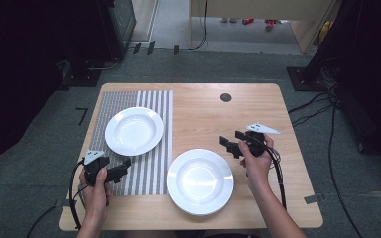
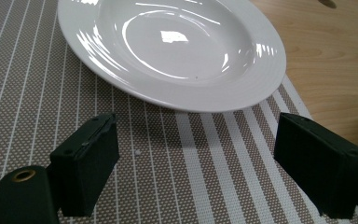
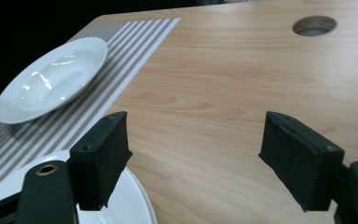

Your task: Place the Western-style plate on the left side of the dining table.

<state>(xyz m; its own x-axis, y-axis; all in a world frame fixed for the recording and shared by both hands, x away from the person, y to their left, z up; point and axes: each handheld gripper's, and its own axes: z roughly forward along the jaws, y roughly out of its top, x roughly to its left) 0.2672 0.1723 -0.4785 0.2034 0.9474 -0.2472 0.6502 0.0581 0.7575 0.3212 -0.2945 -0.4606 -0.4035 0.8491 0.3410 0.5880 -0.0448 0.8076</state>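
Pale wood grain covered the table [image 1: 203, 109] I worked at, which had a round cable hole [image 1: 225, 97] toward its far edge and stood on grey carpet, with dark equipment and loose cables on the floor at both sides. A beige placemat [image 1: 151, 163] with white stripes lay on the table's left part, its long axis running from my edge to the far edge.

Taking that placemat as the landmark: one white deep plate [image 1: 134, 130] sat on its far half, empty, its bowl facing up. A second white deep plate [image 1: 200, 181], also empty and upright, lay on bare wood just beside the placemat's right edge, near my side. Both plates were round, so neither pointed any way.

My left gripper [image 2: 193, 163] hung over the placemat's near left part, aimed at the plate on the mat, which lay just ahead of it. Its jaws stood wide apart with only striped mat between them.

My right gripper [image 3: 193, 158] was well to the right of the placemat, beyond the right rim of the second plate, jaws spread wide over bare wood and gripping nothing; that plate's rim showed under its left jaw.
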